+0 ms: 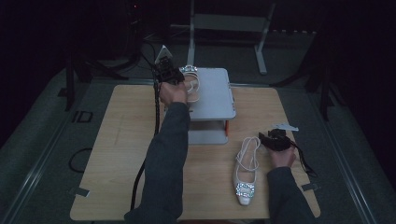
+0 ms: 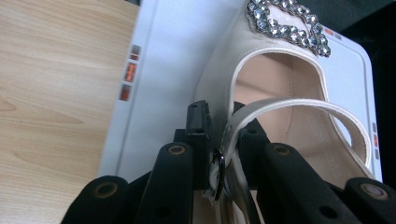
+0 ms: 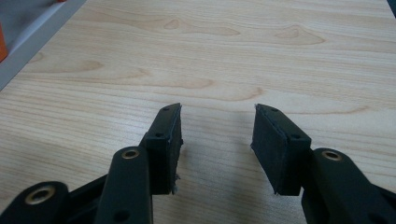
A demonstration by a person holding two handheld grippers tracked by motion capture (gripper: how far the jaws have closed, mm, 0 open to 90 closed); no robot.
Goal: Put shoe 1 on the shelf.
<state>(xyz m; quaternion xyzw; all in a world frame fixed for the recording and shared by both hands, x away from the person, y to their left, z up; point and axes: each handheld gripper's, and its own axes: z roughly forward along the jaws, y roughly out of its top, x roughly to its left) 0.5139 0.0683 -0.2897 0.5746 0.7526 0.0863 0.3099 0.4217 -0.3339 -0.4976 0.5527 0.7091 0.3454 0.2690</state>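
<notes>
Left tongs [image 2: 224,154] pinch the sandal strap [image 2: 261,109] at arm's reach; right tongs [image 3: 217,144] hang spread.

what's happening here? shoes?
A person is working with a pair of cream slingback shoes at a wooden table. The left gripper is shut on the heel strap of one shoe, which sits over the top of a small white two-tier rack at the back of the table. The second shoe lies on the table in front of the rack. The right gripper is beside that shoe's heel end, jaws open with nothing between them.
</notes>
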